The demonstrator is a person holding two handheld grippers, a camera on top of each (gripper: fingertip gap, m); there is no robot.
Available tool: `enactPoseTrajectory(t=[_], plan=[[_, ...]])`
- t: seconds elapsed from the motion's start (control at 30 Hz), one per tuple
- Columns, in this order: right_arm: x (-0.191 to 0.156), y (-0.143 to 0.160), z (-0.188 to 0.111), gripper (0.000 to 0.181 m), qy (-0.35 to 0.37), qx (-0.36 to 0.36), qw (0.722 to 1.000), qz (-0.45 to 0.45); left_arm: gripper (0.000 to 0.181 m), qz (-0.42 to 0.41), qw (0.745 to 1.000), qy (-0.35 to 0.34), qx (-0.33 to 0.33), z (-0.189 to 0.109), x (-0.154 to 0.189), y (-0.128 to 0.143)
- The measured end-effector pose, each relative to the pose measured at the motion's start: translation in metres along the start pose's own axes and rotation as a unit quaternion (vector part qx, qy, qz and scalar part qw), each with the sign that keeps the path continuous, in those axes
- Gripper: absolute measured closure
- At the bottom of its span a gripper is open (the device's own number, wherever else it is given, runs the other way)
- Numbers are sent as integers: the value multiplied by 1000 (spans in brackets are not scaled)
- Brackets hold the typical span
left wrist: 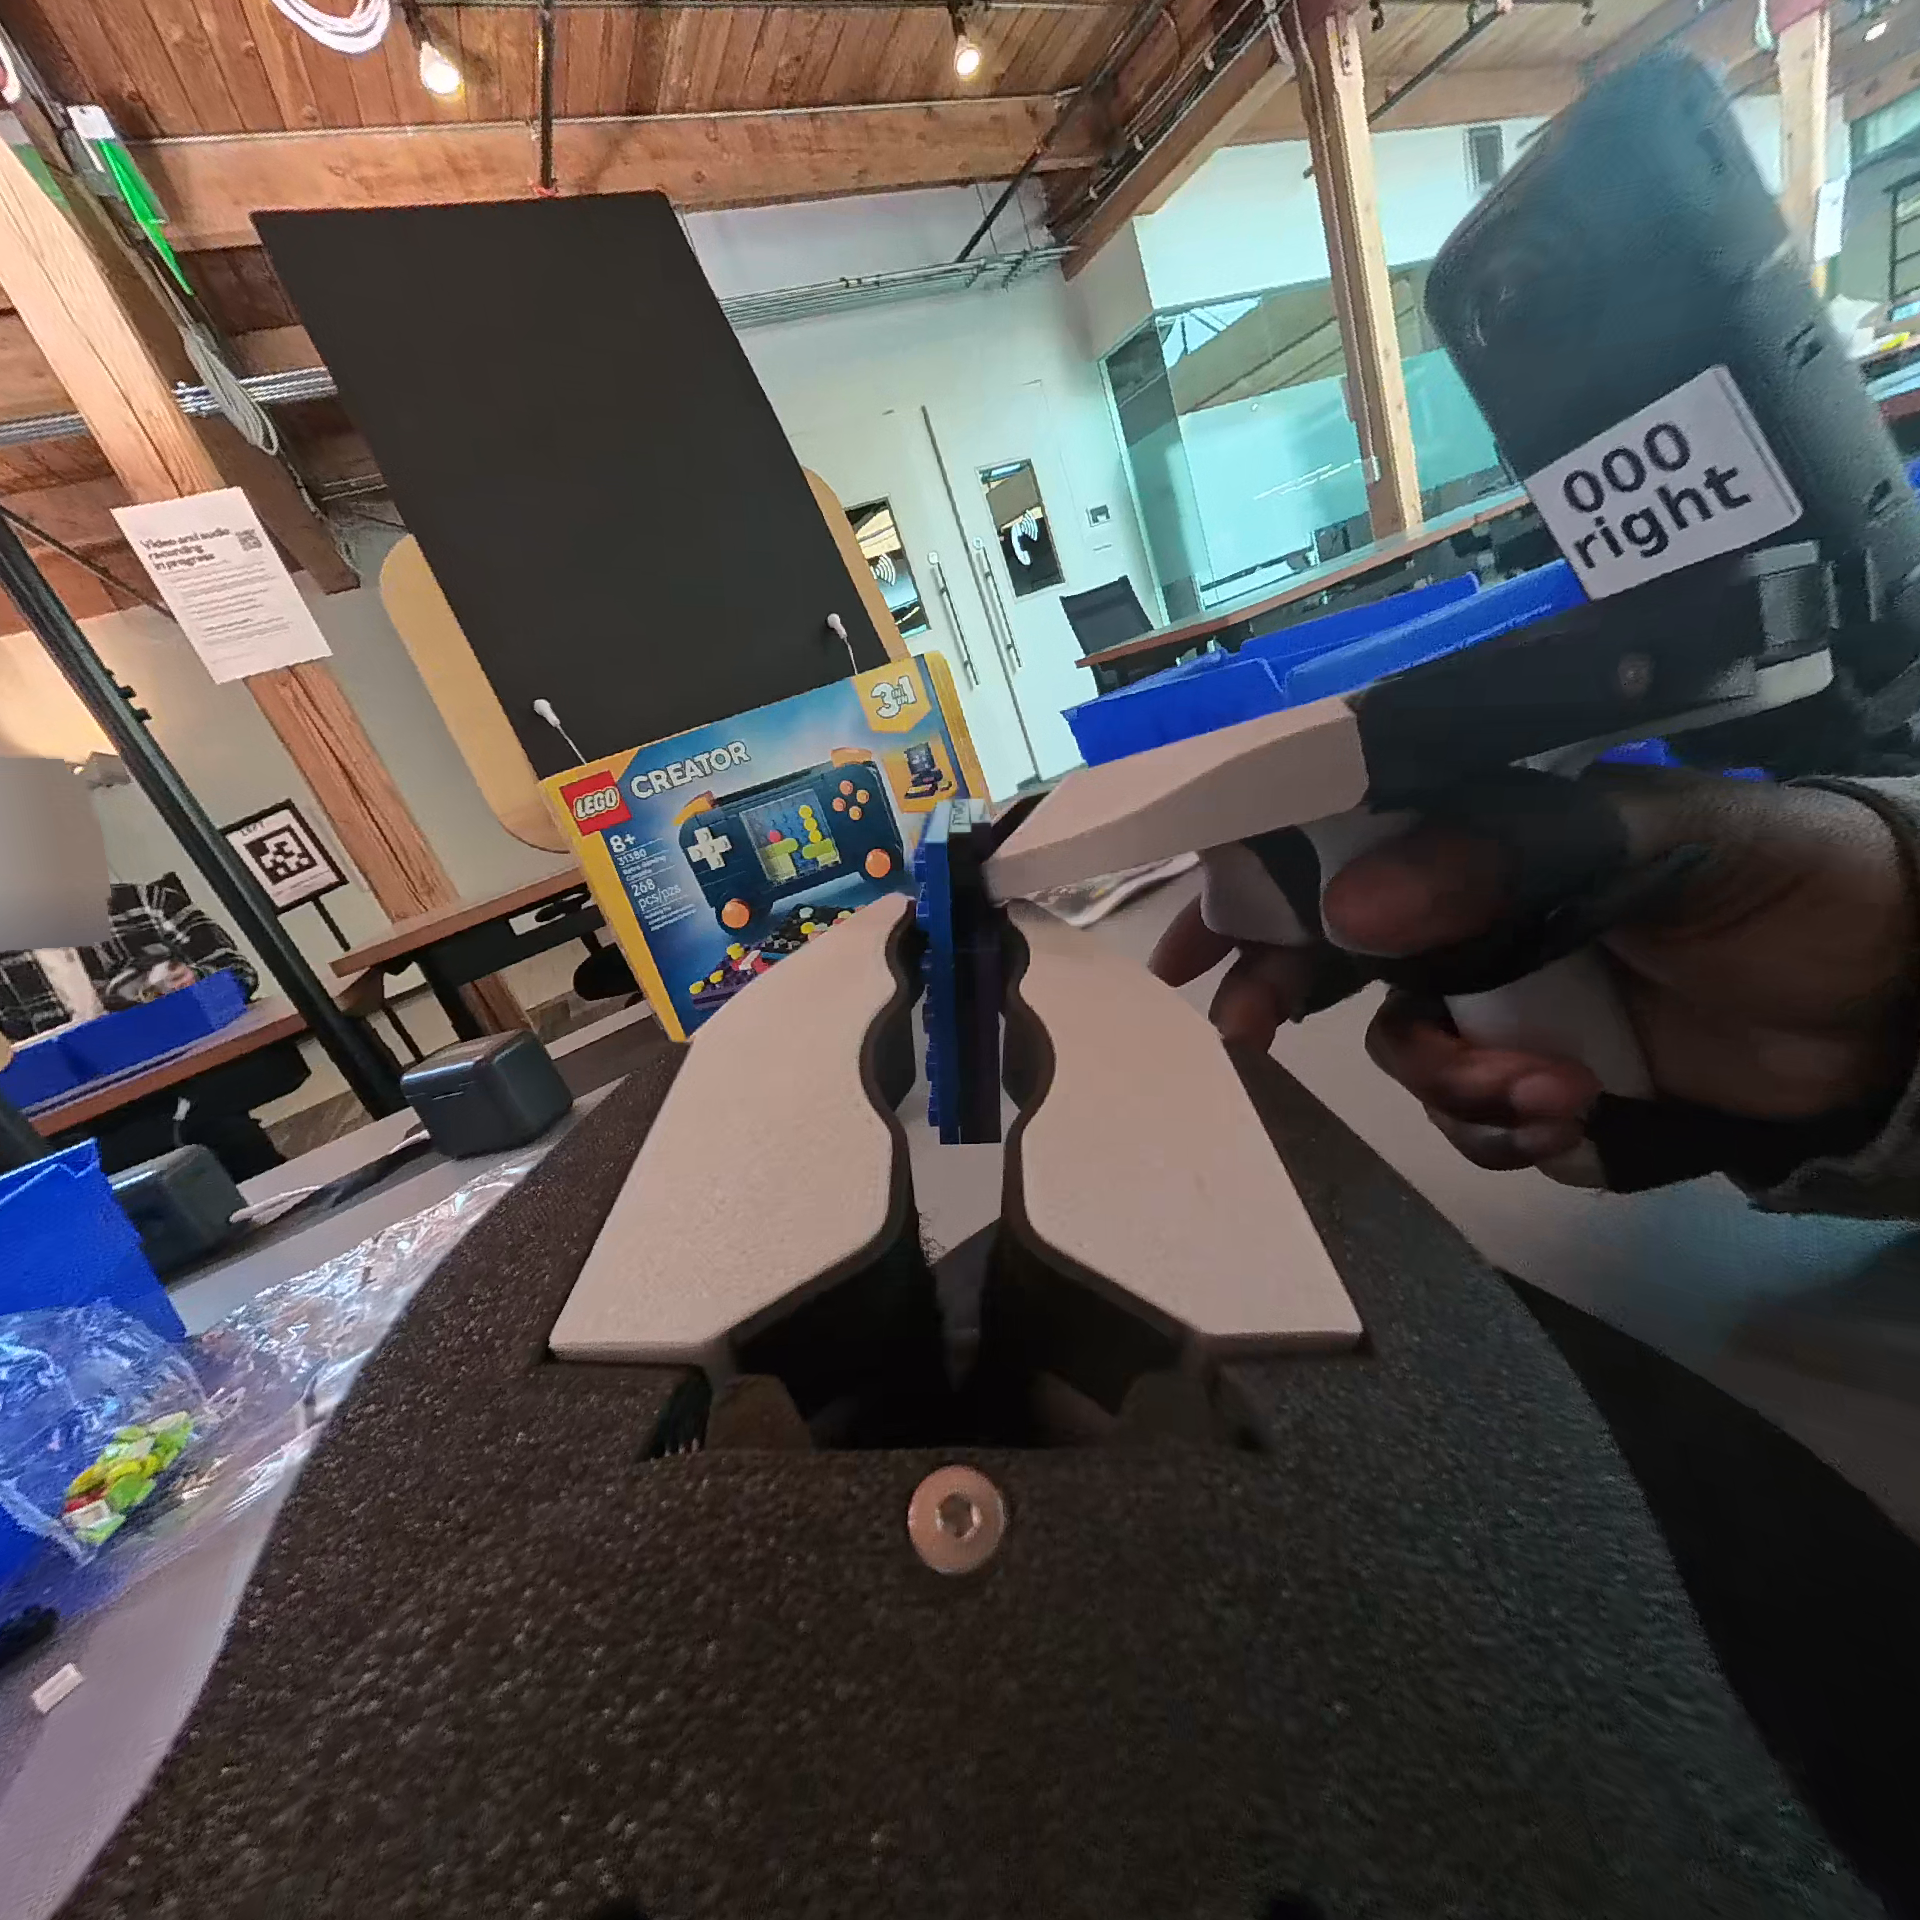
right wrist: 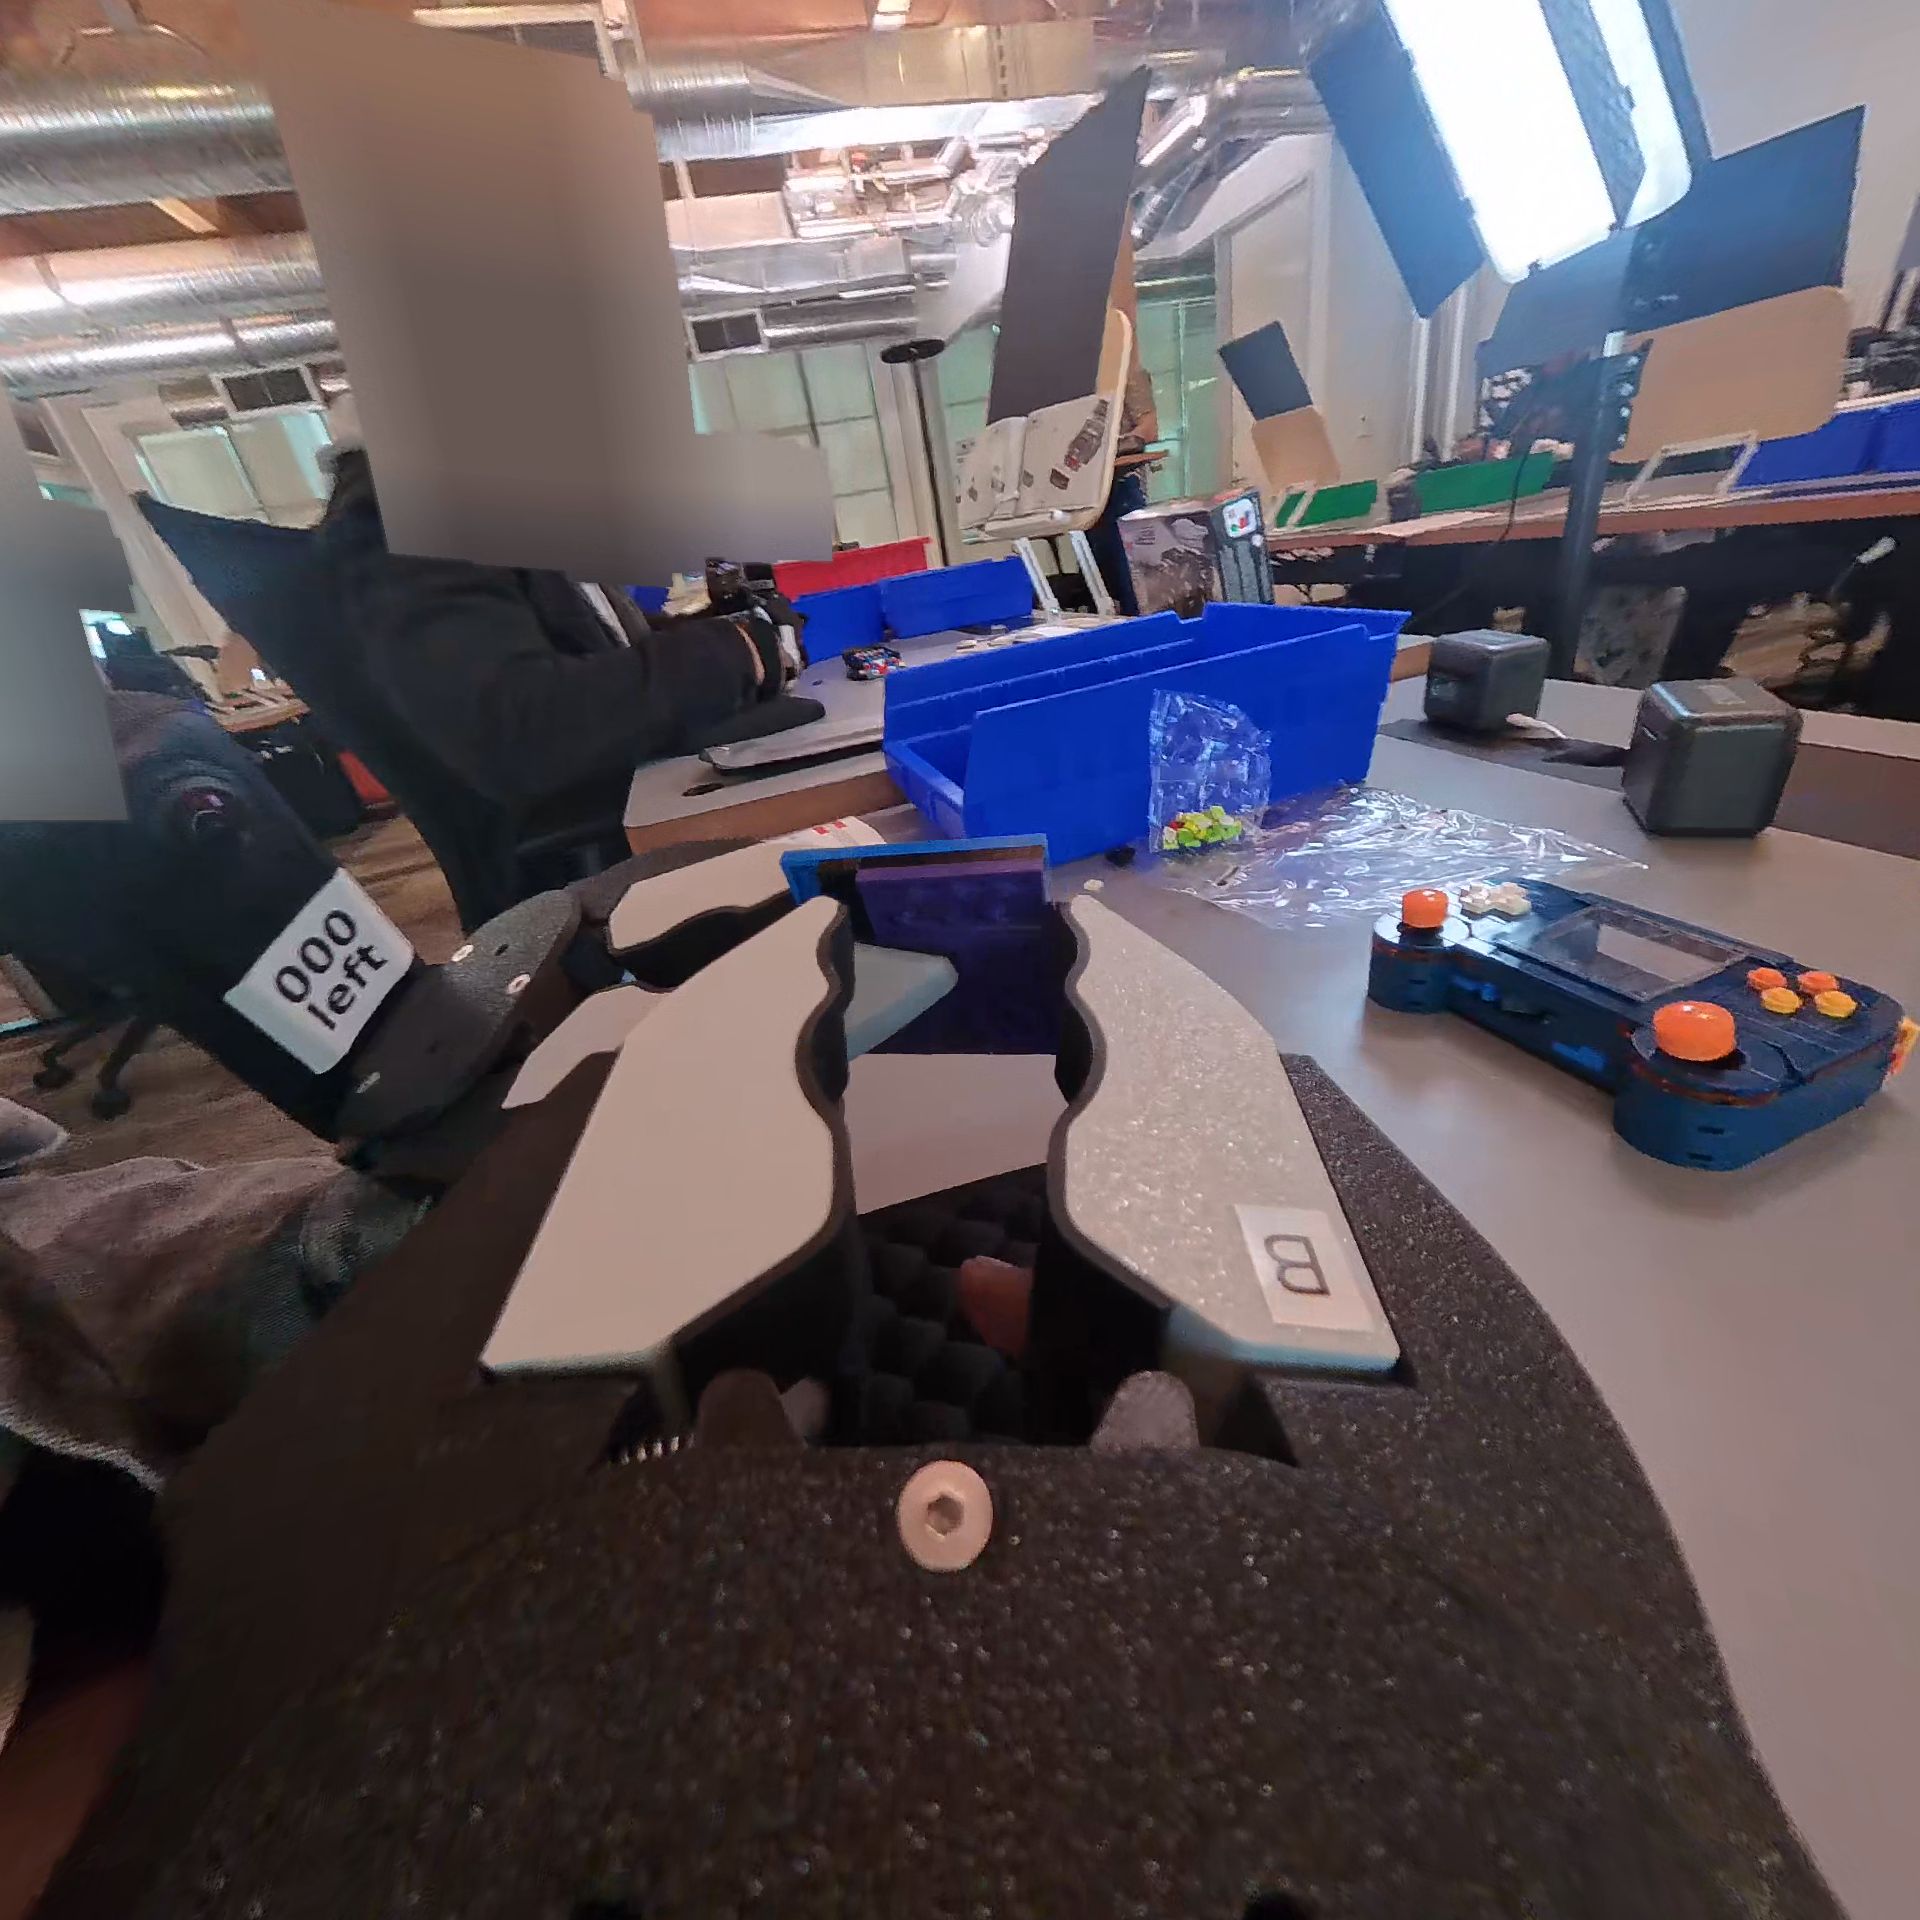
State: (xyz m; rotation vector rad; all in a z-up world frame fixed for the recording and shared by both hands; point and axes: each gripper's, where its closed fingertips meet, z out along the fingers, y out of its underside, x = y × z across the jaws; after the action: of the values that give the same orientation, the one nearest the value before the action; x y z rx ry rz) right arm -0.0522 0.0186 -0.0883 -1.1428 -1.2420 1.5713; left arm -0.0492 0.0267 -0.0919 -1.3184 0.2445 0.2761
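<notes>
Both wrist views close, facing along jaws; shared: brick plate [left wrist: 961, 997] [right wrist: 945, 935].

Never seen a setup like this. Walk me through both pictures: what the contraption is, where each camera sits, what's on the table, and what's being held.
No robot here: a person holds a hand-operated claw in each hand, with a camera mounted on each, looking forward along its two fingers.

In the left wrist view, the left claw is shut on a flat blue-and-purple brick panel, held on edge. The right claw comes in from the side, worked by the person's hand.

The right wrist view shows the same panel from the right claw, whose fingers stand apart around it.

On the grey table: a brick-built game console, a blue bin, a bag of small bricks, and the set's box.
</notes>
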Motion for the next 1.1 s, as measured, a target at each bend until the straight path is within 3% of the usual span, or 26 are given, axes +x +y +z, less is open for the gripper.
enactPoseTrajectory(t=[0.33, 0.6, 0.8, 0.93, 0.97, 1.0, 1.03, 1.1], plan=[[-3, 2, -3, 149, 15, -17, 999, -46, 170, 135, 990, -35, -37, -1, 2, 3], [3, 14, -11, 150, 64, -80, 988, -112, 169, 134, 980, 4, -145, -3, 9, 20], [7, 31, -12, 150, 136, -159, 946, -248, 169, 74, 962, 51, -258, -12, 12, 47], [9, 41, -14, 151, 158, -220, 889, -370, 168, 12, 929, 107, -354, -19, 19, 71], [16, 28, -20, 181, 205, -214, 856, -424, 171, 19, 908, 119, -401, -27, 17, 85], [12, 22, -20, 181, 197, -203, 825, -490, 169, 16, 891, 144, -431, -36, 20, 99], [12, 23, -21, 181, 180, -221, 821, -494, 170, -6, 904, 144, -401, -32, 21, 93], [1, 30, -17, 181, 99, -213, 901, -366, 169, -70, 926, 133, -346, -20, 17, 69]])
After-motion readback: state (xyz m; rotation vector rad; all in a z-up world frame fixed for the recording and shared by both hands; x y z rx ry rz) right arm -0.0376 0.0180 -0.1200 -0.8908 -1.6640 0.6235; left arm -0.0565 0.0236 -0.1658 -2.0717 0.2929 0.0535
